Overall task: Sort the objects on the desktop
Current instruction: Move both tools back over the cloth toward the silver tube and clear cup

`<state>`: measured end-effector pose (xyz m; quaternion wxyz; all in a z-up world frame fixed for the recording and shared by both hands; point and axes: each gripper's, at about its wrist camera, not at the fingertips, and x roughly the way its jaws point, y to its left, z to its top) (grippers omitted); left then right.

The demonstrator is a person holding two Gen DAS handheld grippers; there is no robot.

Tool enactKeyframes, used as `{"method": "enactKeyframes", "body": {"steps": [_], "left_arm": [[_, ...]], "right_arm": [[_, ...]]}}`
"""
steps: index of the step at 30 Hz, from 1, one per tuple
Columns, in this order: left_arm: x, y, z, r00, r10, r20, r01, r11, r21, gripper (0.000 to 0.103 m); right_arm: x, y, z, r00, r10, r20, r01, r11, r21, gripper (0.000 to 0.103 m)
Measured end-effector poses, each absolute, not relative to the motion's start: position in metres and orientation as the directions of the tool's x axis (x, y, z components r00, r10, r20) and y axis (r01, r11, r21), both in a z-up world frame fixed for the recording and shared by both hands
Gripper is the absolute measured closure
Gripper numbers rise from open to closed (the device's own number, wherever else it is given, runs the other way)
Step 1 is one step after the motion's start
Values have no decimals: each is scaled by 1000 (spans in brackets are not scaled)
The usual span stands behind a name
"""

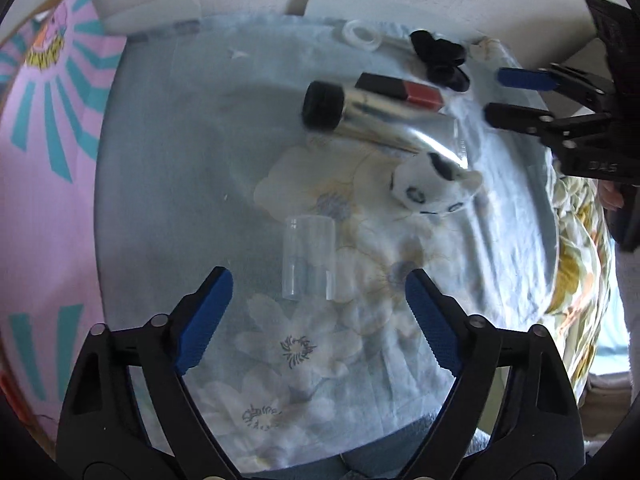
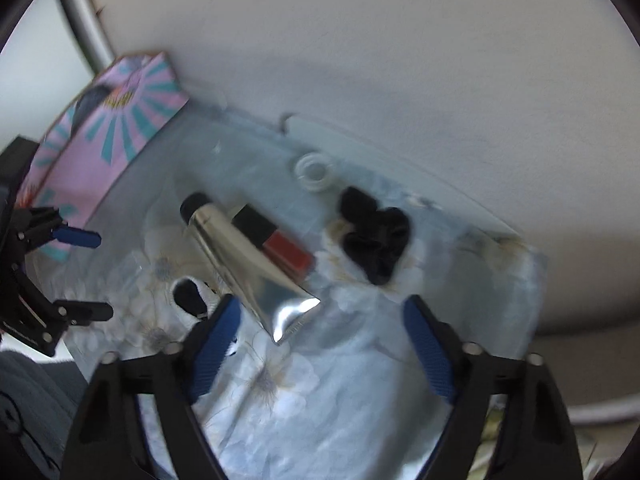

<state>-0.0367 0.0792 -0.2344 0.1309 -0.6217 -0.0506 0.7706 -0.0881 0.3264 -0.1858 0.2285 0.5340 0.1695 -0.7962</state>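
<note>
A clear plastic cup (image 1: 308, 260) lies on its side on the glass-topped table (image 1: 168, 168), just ahead of my left gripper (image 1: 319, 274), which is open and holds nothing. Beyond it are a black-and-white plush toy (image 1: 432, 186), a silver tube with a black cap (image 1: 372, 120), a red-and-black bottle (image 1: 400, 90), a heap of black clips (image 1: 440, 60) and a white ring (image 1: 362, 36). My right gripper (image 2: 322, 302) is open above the tube's flat end (image 2: 296, 312); nothing is between its fingers. The plush toy (image 2: 190, 298) sits by its left finger.
A pink box with teal rays (image 1: 52, 160) stands along the table's left side, also in the right wrist view (image 2: 116, 140). A pale wall (image 2: 400, 60) backs the table. A floral cloth (image 1: 576, 264) hangs over the right edge. Each gripper shows in the other's view: right (image 1: 498, 94), left (image 2: 102, 276).
</note>
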Motion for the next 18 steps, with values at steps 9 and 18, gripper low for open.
{"method": "enactKeyframes", "body": {"steps": [9,18], "left_arm": [[-33,82,-249,-231,245,-942,-119,-968,-223,38],[-27,85,-246,-298,185,-936,-131,-980,-152,44]], "right_arm": [[-101,284,-229,-198,-332,-922,777,-627,59,48],[-104,258,-235,-141,-382,-914,886,-461,56,54]]}}
